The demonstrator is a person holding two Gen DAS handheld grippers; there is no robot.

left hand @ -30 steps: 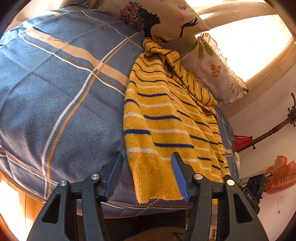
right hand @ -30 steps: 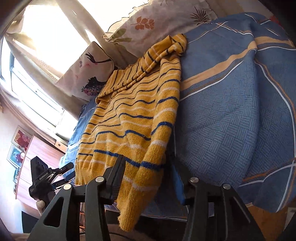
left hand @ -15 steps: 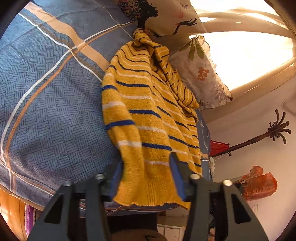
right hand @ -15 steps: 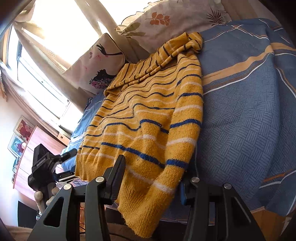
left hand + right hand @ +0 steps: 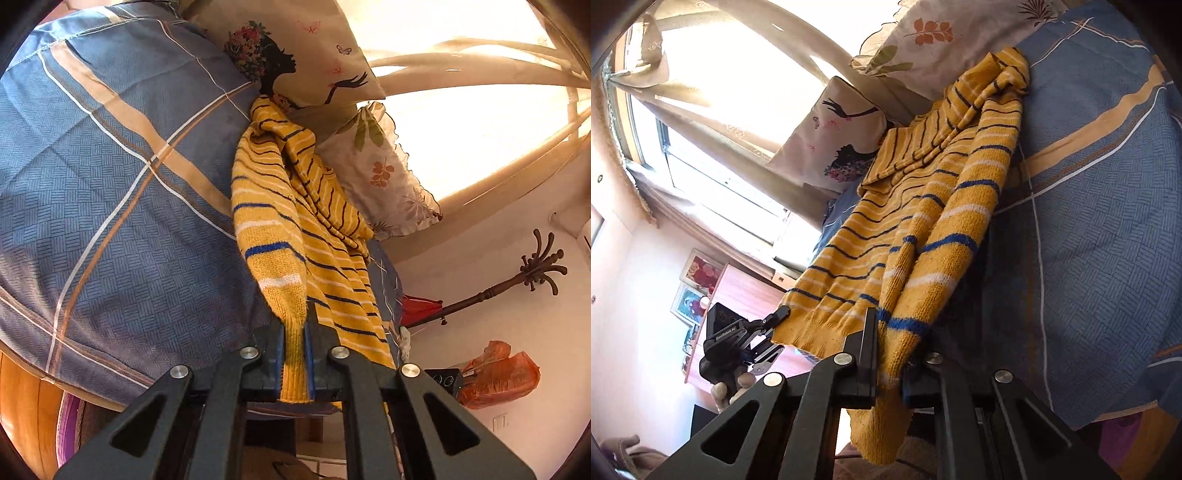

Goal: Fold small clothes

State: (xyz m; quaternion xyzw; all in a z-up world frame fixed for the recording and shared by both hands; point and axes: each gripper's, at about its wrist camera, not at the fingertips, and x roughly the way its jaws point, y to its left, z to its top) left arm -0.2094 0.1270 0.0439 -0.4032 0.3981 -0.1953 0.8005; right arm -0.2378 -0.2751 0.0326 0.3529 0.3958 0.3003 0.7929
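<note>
A yellow knit sweater [image 5: 280, 206] with blue and white stripes lies on a blue checked bedspread [image 5: 110, 192]. My left gripper [image 5: 293, 354] is shut on the sweater's ribbed hem and lifts that corner off the bed. In the right wrist view my right gripper [image 5: 890, 365] is shut on the other hem corner of the sweater [image 5: 923, 229], and the cloth hangs down between its fingers. The left gripper [image 5: 768, 332] also shows there at the far hem edge. The sweater's top end is bunched near the pillows.
Two printed pillows [image 5: 306, 55] [image 5: 384, 184] lean at the head of the bed under a bright window [image 5: 713, 96]. A coat stand [image 5: 517, 284], a red item and an orange bag [image 5: 495, 376] stand beside the bed. The bed's wooden edge [image 5: 22, 402] is near.
Both grippers have closed on the sweater's hem corners and lifted them. The hem end has risen off the bedspread and the cloth has gathered into folds.
</note>
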